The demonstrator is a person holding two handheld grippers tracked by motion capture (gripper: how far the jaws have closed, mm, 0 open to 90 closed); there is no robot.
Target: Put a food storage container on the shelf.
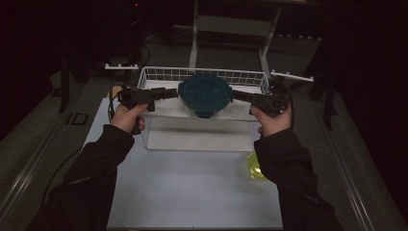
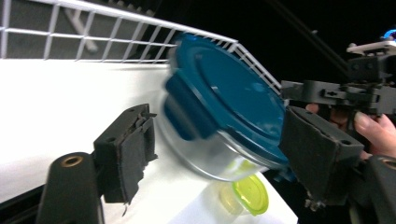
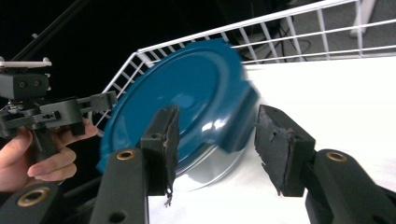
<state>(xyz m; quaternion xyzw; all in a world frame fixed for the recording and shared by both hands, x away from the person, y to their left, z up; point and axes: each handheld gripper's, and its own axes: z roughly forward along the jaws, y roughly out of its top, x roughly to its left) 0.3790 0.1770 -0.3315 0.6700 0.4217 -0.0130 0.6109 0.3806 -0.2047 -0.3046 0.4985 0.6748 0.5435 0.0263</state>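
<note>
Fingers (image 2: pixel 126 154) of the left gripper (image 1: pixel 169 93) stand released beside the teal-lidded glass container (image 1: pixel 205 95) — no pad presses it. Right gripper (image 1: pixel 239 95) fingers (image 3: pixel 161 149) also stand apart, the lid's clip tab between them, untouched. That container sits inside the white wire basket (image 1: pixel 159 73) on the bench (image 1: pixel 192 192); placing looks done, withdrawal remains. A yellow-lidded tub (image 1: pixel 255 167) waits outside — no writing legible.

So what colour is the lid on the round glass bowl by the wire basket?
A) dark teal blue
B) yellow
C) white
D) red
A: the lid on the round glass bowl is dark teal blue, seen between the two hand-held grippers at the white wire basket.
</note>
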